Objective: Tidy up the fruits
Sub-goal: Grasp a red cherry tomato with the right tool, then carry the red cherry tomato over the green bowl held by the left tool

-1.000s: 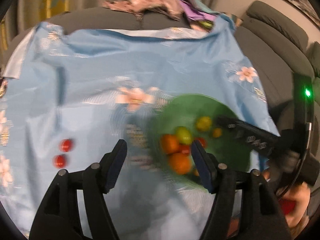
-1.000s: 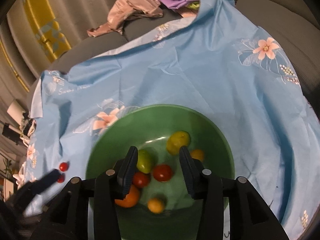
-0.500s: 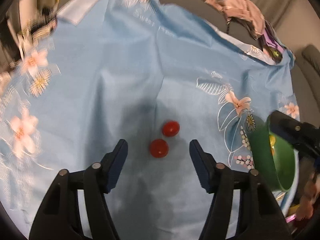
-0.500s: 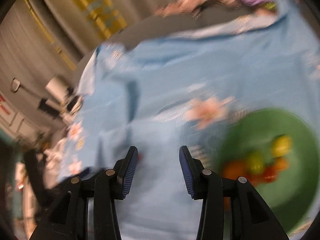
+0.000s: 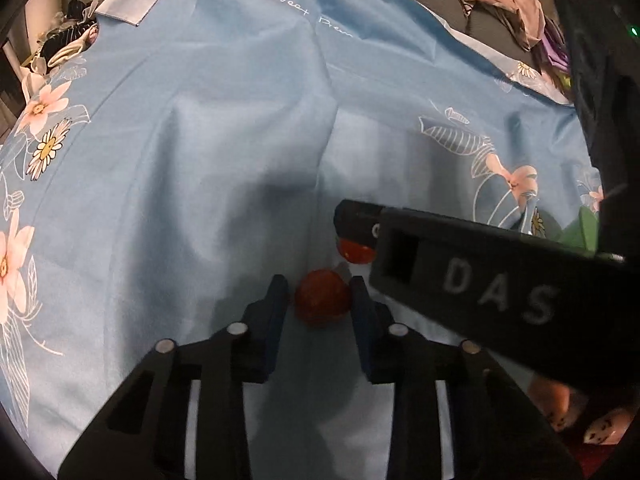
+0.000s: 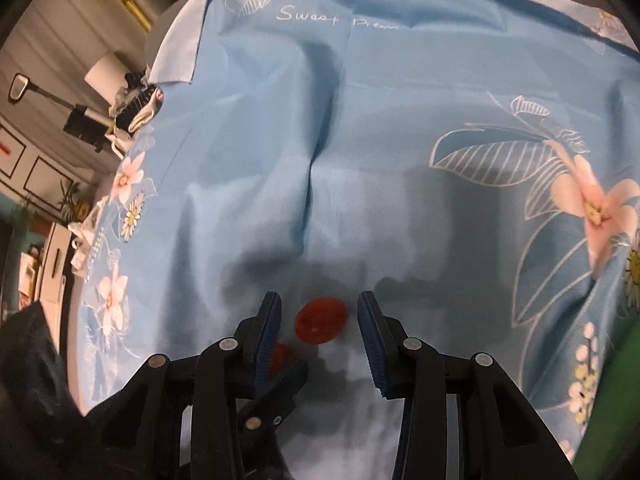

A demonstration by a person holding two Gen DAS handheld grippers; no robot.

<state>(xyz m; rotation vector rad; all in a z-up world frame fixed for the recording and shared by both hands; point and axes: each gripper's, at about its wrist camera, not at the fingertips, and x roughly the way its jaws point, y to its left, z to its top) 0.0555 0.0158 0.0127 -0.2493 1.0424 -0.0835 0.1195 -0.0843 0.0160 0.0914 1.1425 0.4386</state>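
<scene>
Though hidden elsewhere, green bowl (image 6: 616,392) rightward

Dim indoor light, warm cast. Both views fisheye: black vignette at corners, edges bent. Blue cloth (image 5: 224,128) evenly lit toward far edge, soft folds shaded. Broad grey shadows pool on cloth (image 6: 360,184) just ahead of each tool. Left view sharp; right view slightly soft, mild motion blur. Green LED (image 5: 634,31) glows top right. No glare.
</scene>
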